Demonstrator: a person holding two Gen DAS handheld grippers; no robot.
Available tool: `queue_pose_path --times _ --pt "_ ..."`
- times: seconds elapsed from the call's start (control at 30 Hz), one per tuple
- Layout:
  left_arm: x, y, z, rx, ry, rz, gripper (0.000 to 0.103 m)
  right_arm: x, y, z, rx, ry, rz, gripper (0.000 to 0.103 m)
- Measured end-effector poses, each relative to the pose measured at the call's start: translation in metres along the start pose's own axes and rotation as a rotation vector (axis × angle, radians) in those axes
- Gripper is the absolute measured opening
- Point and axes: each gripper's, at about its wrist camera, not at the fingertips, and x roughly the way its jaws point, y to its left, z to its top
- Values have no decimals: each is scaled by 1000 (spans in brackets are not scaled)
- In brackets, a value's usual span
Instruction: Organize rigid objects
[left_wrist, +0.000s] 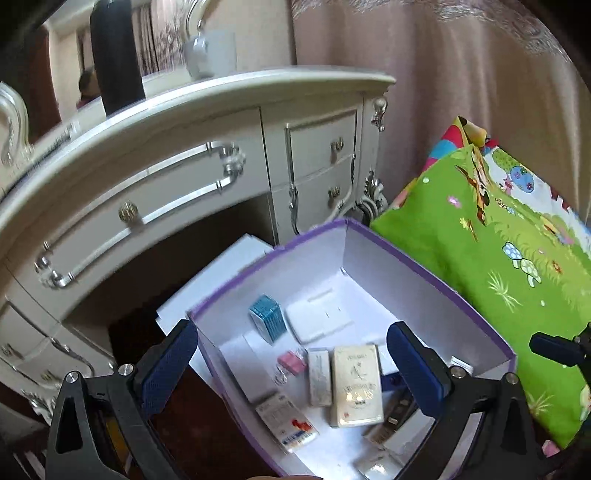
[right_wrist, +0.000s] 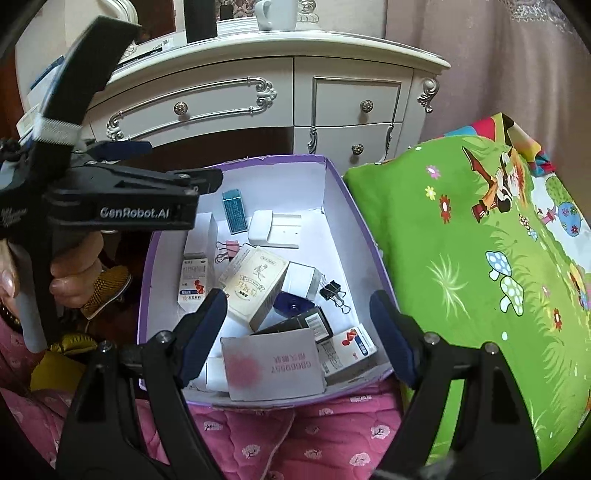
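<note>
While both my grippers hang spread and empty over the purple-rimmed box (right_wrist: 334, 206), the cream carton (left_wrist: 356, 384) lies flat between my left gripper (left_wrist: 291, 363) jaws, long axis running away from me; below my right gripper (right_wrist: 298, 332) jaws it lies tilted leftward.

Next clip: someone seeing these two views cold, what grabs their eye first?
Most likely the purple-rimmed box in the middle, its white inside littered with small cartons, a cream carton lying on top of the heap and a teal box near the back. Next, the bright green cartoon-print cushion pressed against its right side. Behind both stands an ornate white dresser with silver trim.
</note>
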Motion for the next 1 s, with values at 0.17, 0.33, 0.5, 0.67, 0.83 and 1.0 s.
queue_pose_path --times 0.17,0.33,0.5,0.67,0.83,1.0 --pt "5 -3 -5 9 28 -4 103 3 3 -1 -9 22 -10 82" --pt "15 1 -6 -17 65 -21 103 13 9 -4 -23 77 -30 82" --pt "21 4 -10 -40 95 -27 103 18 12 -7 -34 105 -33 82" --pt "25 5 -12 -47 110 -30 103 20 14 -7 -38 110 -34 82" --pt "26 3 -12 -49 118 -34 103 19 14 -7 -38 108 -37 82" --pt "26 2 -14 -39 100 -14 103 19 15 -8 -48 107 -48 82"
